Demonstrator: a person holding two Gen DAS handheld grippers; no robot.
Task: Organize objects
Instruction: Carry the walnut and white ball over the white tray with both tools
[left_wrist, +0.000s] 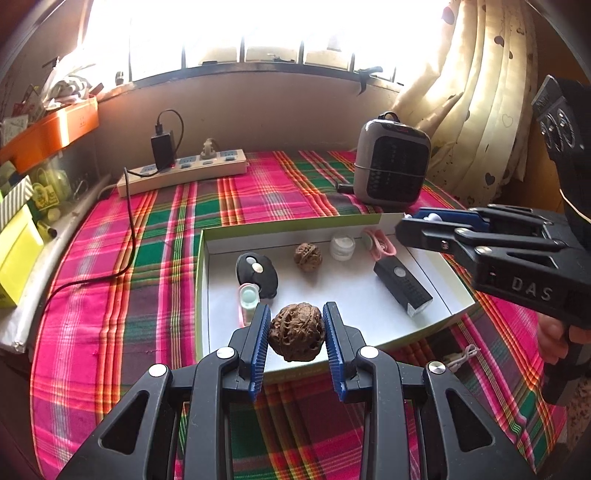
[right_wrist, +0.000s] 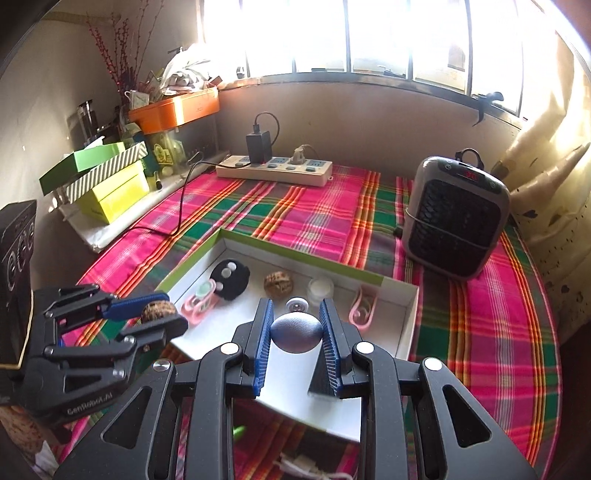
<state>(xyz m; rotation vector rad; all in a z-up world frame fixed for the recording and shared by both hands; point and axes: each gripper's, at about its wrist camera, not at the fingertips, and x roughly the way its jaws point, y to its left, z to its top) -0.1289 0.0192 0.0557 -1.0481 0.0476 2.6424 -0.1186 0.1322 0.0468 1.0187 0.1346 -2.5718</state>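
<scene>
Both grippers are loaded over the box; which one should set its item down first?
Probably the left: left gripper holds its walnut over bare box floor, near the near edge.

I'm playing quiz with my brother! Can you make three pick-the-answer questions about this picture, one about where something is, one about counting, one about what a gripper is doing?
1. Where is the power strip?
A. at the back of the plaid cloth
B. inside the white box
C. on the heater

2. How many walnuts are there?
A. one
B. two
C. four

3. What is the left gripper doing?
A. hanging open
B. squeezing a walnut
C. holding a cable

Answers: 1 A, it lies near the wall. 2 B, one in the white box, one held. 3 B, its pads press a held walnut.
</scene>
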